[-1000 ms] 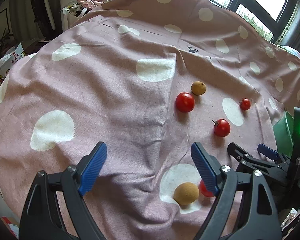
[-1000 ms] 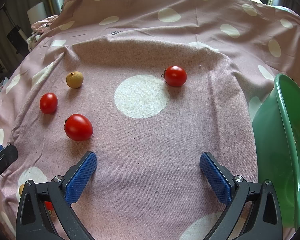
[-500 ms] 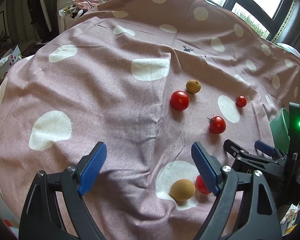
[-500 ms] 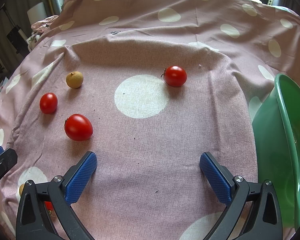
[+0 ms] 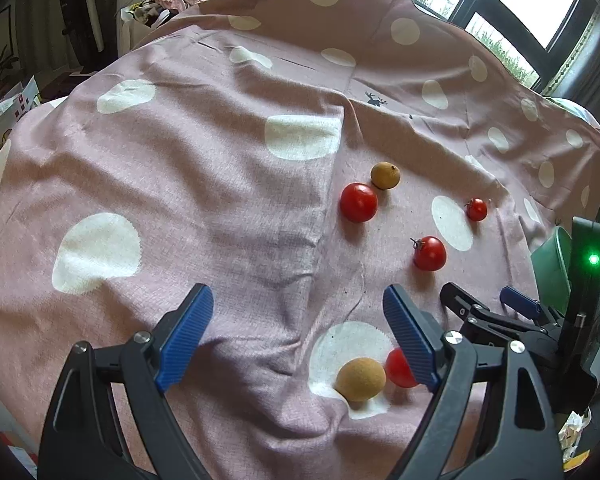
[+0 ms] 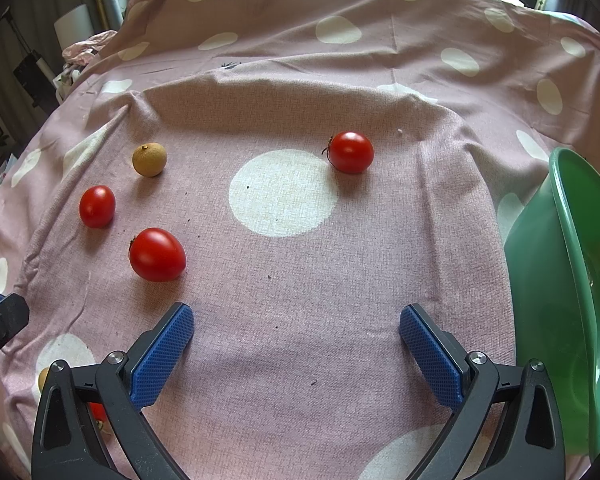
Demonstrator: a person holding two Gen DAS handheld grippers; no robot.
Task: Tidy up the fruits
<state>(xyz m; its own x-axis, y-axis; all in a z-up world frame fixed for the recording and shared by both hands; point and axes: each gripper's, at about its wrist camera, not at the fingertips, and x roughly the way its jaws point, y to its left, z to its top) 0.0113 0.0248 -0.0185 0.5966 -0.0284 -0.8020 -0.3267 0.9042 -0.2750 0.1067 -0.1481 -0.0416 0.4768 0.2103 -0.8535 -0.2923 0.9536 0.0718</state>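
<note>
Lying beyond right tongs (apart): tomatoes

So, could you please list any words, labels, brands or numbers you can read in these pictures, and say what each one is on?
None can be read.
The white box at the left edge of the left wrist view carries red marks, too small and blurred to read.
The pink spotted cloth shows only a small dark deer motif, no lettering.

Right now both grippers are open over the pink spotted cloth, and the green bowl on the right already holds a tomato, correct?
Not quite. Both the left gripper and right gripper are open, but the right wrist view shows no tomato inside the green bowl; the tomatoes lie on the cloth.
</note>
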